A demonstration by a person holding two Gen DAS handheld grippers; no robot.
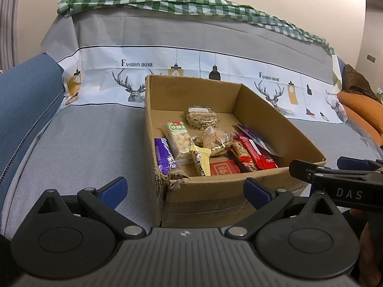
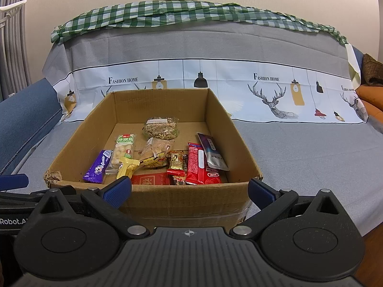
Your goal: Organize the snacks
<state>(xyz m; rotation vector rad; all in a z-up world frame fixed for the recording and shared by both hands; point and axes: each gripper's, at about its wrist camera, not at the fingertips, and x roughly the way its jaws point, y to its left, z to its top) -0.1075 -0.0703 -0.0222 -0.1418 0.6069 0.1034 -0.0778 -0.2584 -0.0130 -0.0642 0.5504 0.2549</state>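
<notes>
All the snacks (image 2: 155, 160) lie in the box (image 2: 167, 196) on the sofa (image 2: 299, 155). Left hand-held gripper (image 1: 185, 189) and right hand-held gripper (image 2: 189, 189) are both open and empty. The job looks nearly done.

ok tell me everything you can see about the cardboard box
The cardboard box is plain brown corrugated board, open-topped with no flaps showing, standing upright on the grey sofa cover. Its near left corner is torn and crumpled, and clear tape runs across the front wall. Wrapped snacks lie loose on its floor, mostly toward the front; the back is largely bare. Both grippers are open and apart from it.
</notes>
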